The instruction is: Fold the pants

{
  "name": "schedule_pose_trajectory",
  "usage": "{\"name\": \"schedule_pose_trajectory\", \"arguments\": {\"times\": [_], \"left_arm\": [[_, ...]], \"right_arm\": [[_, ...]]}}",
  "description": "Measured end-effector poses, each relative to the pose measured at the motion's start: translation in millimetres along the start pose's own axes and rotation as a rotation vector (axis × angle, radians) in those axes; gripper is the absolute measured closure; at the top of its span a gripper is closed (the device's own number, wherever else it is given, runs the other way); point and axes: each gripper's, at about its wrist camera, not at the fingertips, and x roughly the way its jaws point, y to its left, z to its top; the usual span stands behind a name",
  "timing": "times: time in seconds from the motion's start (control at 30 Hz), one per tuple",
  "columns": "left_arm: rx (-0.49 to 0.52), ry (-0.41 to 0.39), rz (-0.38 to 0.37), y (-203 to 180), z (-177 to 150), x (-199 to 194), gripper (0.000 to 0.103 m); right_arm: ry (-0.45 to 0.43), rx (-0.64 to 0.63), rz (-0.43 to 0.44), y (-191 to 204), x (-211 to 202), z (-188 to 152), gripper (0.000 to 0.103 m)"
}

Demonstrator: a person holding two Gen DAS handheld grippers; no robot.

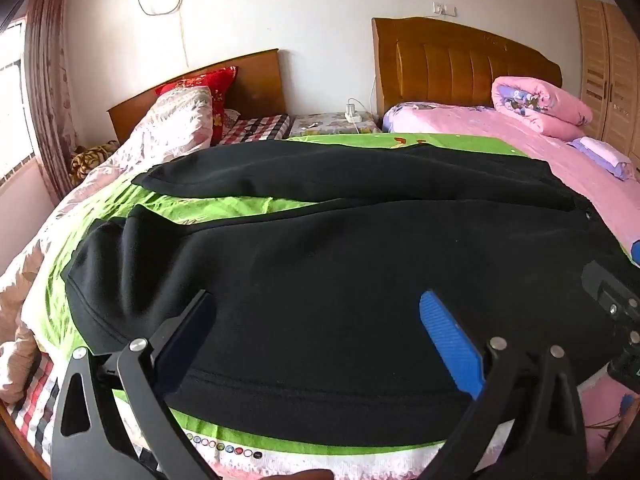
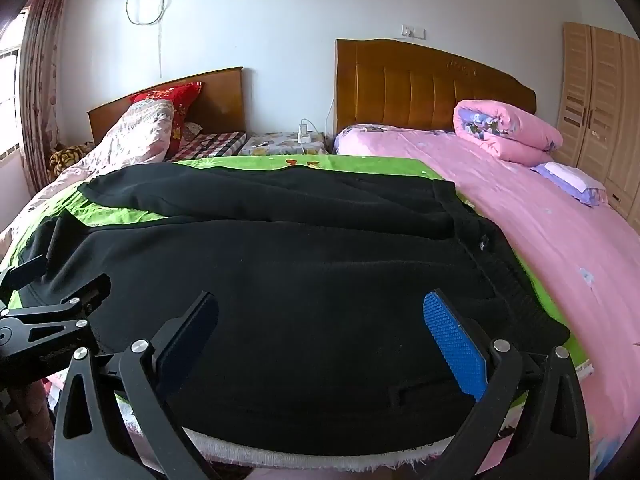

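The pants (image 1: pixel 340 272) lay spread flat on a green sheet (image 1: pixel 224 204) over the near end of the bed, black and thick, one leg close to the edge and the other lying behind it, with a strip of green showing between them toward the left. The waistband, ribbed, sat at the right end (image 2: pixel 516 292); the cuffs pointed left. The green sheet covered a white fringed cloth (image 2: pixel 320 456) that hung at the bed's edge.

Above the near leg hovered the left tool (image 1: pixel 320 312), its jaws spread wide with nothing between them, and the right tool (image 2: pixel 322 314) hung the same way, released, over the waist end. Neither touched the fabric as far as I could see.

Further back, a pink bedspread (image 2: pixel 540 232) ran off to the right with a rolled pink quilt (image 2: pixel 508 132) and a small lilac pillow (image 2: pixel 572 182) on it. To the left lay a pale patterned duvet (image 1: pixel 168 132) and a red pillow (image 1: pixel 216 92). Two wooden headboards (image 2: pixel 432 84) stood against the white wall, a charger (image 2: pixel 304 134) plugged between them. A wardrobe (image 2: pixel 600 104) stood at the right, a curtain (image 1: pixel 48 80) by the window at the left.
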Motion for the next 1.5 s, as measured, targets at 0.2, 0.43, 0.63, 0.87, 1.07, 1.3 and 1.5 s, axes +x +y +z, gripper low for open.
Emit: {"name": "schedule_pose_trajectory", "arguments": {"times": [0.2, 0.43, 0.63, 0.87, 1.07, 1.3, 1.5], "left_arm": [[0.001, 0.000, -0.002, 0, -1, -1, 0.001], [-0.006, 0.011, -0.028, 0, -1, -1, 0.001], [-0.011, 0.014, -0.032, 2, -2, -1, 0.001], [-0.027, 0.022, -0.037, 8, -2, -1, 0.001], [-0.032, 0.022, -0.029, 9, -2, -2, 0.001], [-0.035, 0.030, -0.015, 18, -3, -3, 0.001], [-0.055, 0.008, 0.003, 40, 0, -7, 0.001]], "right_arm": [[0.004, 0.005, 0.004, 0, 1, -2, 0.004], [0.011, 0.015, 0.013, -2, 1, -4, 0.004], [0.019, 0.021, 0.018, -1, 3, -4, 0.004], [0.024, 0.024, 0.021, 0, 4, -5, 0.004], [0.027, 0.022, 0.023, 2, 5, -5, 0.004], [0.034, 0.013, 0.029, 5, 6, -4, 0.004], [0.028, -0.032, 0.038, 21, 7, 3, 0.004]]}}
